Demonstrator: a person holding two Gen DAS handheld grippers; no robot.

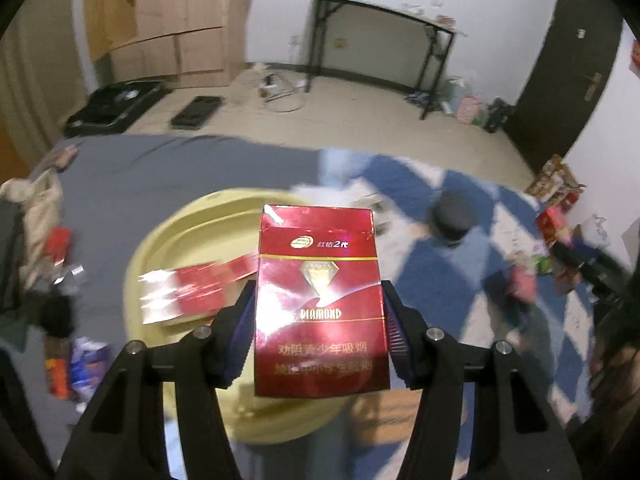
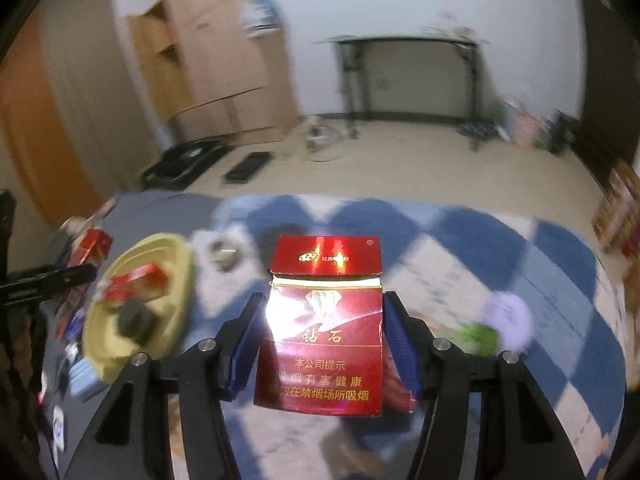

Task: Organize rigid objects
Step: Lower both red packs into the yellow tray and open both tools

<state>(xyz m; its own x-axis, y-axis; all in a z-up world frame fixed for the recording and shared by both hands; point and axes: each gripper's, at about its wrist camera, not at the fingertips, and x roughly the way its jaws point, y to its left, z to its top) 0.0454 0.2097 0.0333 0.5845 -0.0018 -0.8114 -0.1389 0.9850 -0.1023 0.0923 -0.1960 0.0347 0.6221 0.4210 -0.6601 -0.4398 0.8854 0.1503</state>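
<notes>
My left gripper (image 1: 318, 292) is shut on a red Diamond cigarette pack (image 1: 320, 300), held above a yellow round tray (image 1: 168, 240) that holds flat red packs (image 1: 200, 292). My right gripper (image 2: 320, 304) is shut on another red cigarette pack (image 2: 322, 328) with its lid slightly open, held above the blue-and-white checkered blanket (image 2: 480, 248). The yellow tray also shows in the right wrist view (image 2: 176, 264), at the left, with a red pack (image 2: 136, 284) and a dark object (image 2: 134, 320) in it.
Clutter of small packs and wrappers lies on the grey sheet (image 1: 120, 176) at the left. A dark round object (image 1: 454, 216) sits on the blanket. A green and purple item (image 2: 496, 324) lies at the right. Beyond the bed are floor, a black table (image 1: 384, 40) and wooden cabinets (image 1: 168, 20).
</notes>
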